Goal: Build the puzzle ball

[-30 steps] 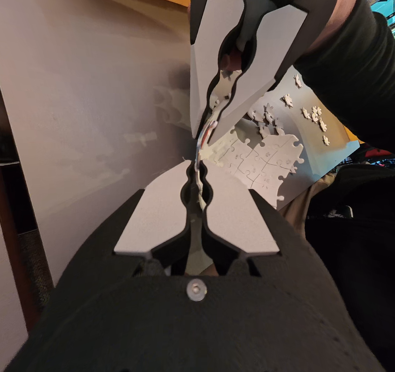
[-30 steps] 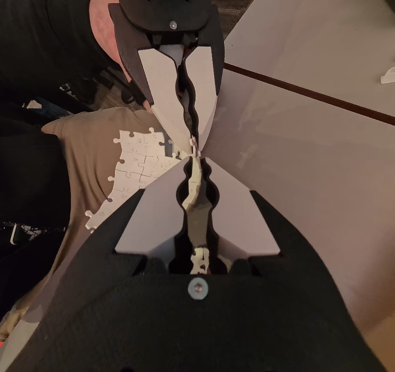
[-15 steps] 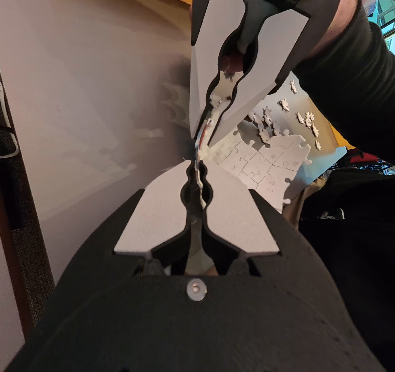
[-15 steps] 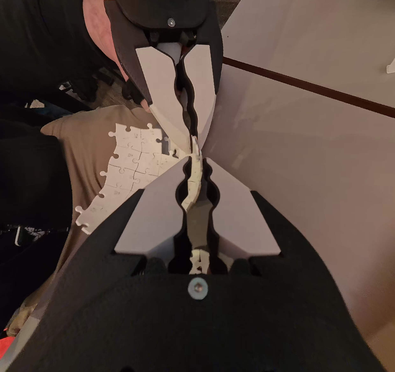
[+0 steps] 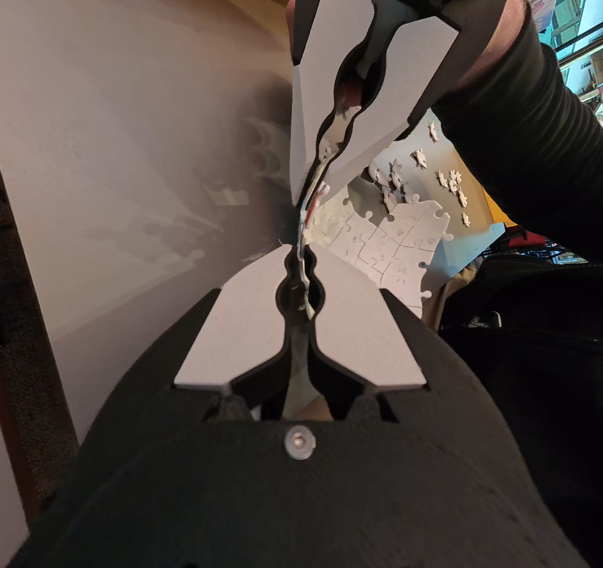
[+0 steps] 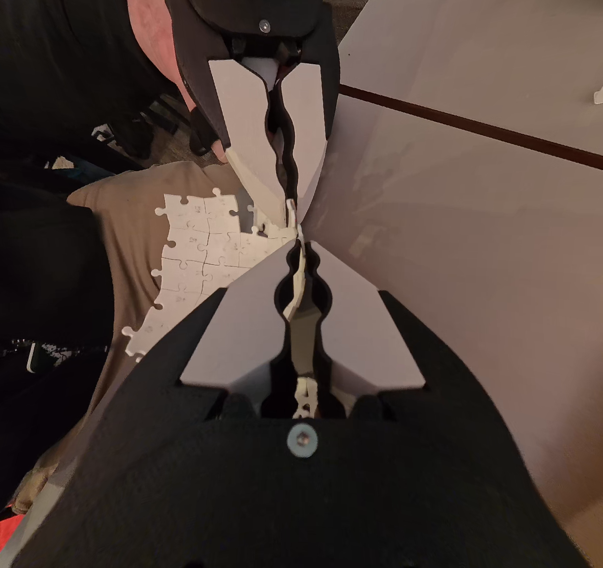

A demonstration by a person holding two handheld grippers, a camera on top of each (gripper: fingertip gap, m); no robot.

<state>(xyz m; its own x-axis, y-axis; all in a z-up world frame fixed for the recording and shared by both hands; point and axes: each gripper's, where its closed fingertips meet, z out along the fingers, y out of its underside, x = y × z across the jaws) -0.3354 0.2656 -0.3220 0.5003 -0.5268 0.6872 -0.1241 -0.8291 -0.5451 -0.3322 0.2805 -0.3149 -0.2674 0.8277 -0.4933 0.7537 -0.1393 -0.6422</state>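
Two sets of tongs meet nose to nose over the pale table. In the left wrist view the left tongs fill the bottom half of the frame, pointing up the middle, their fingers drawn almost together and pinching the edge of a curved puzzle sheet. The right tongs come down from the top centre, tilted a little, with a dark-sleeved arm running off to the upper right. They too are clamped on that sheet, right where its thin coloured edge shows between the two tips.

Swap to the right wrist view: right tongs at the bottom, nearly closed on the sheet's rim, left tongs dropping in from the top, a hand behind them at upper left. The joined white pieces fan out to centre left, held up off the table.

Loose puzzle pieces lie scattered on the table at the right of the left wrist view.
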